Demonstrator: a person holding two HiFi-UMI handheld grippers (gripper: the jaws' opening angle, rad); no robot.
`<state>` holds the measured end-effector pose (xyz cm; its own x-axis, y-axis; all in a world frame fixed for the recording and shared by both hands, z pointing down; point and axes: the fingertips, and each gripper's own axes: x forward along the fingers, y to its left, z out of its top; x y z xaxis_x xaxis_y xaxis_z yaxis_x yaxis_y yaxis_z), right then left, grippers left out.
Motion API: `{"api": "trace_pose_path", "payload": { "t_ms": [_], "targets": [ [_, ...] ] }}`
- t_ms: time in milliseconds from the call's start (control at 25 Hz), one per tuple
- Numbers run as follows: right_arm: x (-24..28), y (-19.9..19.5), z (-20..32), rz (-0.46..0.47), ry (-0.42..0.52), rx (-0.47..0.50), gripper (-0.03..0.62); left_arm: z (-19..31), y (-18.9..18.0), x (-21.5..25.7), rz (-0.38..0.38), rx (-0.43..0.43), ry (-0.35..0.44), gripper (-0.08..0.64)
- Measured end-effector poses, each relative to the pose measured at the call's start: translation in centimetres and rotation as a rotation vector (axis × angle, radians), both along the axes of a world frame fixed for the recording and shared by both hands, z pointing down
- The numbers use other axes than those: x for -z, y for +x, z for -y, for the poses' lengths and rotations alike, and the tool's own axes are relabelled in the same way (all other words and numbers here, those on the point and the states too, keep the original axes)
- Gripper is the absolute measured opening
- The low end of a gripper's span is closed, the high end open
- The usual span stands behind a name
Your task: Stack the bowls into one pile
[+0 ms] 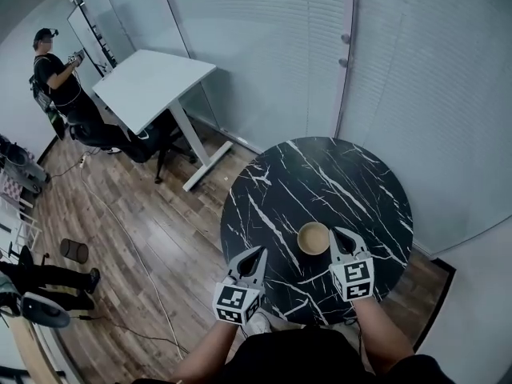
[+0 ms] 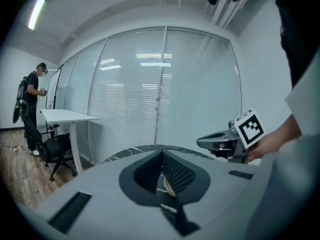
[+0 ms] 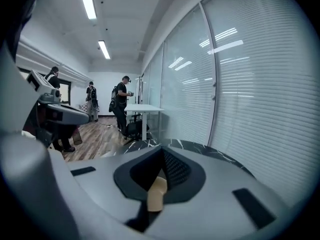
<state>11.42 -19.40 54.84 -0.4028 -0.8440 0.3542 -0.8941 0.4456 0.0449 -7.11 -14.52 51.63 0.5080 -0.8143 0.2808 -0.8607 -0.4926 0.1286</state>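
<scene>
A round black marble counter (image 1: 320, 174) carries a tan bowl (image 1: 314, 238) near its front edge, a little right of the middle. How many bowls are nested there cannot be told. From above, the right tool (image 1: 336, 232) reaches in over the front edge, its tips just beside the bowl's right rim. In its own view the jaws are together and clamp nothing, and the bowl is only a tan patch below them. The left tool (image 1: 261, 251) is at the front-left edge, apart from the bowl, its jaws also together and empty. Beyond the counter are a glass wall with blinds (image 1: 280, 38), a white desk (image 1: 152, 82) on the wooden floor (image 1: 144, 230), and a person (image 1: 60, 86) beside the desk.
</scene>
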Motion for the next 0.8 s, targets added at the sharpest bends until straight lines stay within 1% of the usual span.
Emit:
{"api": "trace_pose_path", "payload": {
  "t_ms": [120,240,320,600,680,800],
  "targets": [
    [3.3,-0.5,-1.3,0.043,0.078,0.020,0.009,0.2,-0.1,1.2,-0.031,0.006,0.021,0.014],
    [6.1,-1.2,-2.7,0.066,0.161,0.056,0.009,0.1,-0.1,2.0,-0.023,-0.006,0.051,0.014],
    [7.5,-1.5,-3.6,0.073,0.199,0.070,0.009,0.1,-0.2,2.6,-0.013,-0.010,0.068,0.014],
    [11.2,-2.3,-5.5,0.054,0.269,0.090,0.006,0.1,-0.1,3.7,-0.007,-0.023,0.100,0.014],
    [11.7,-2.0,-5.7,0.055,0.287,0.077,0.006,0.1,0.3,4.1,-0.003,-0.035,0.112,0.014],
    [11.8,-2.0,-6.0,0.061,0.288,0.074,0.006,-0.2,0.6,4.1,-0.006,-0.041,0.112,0.014]
  ]
}}
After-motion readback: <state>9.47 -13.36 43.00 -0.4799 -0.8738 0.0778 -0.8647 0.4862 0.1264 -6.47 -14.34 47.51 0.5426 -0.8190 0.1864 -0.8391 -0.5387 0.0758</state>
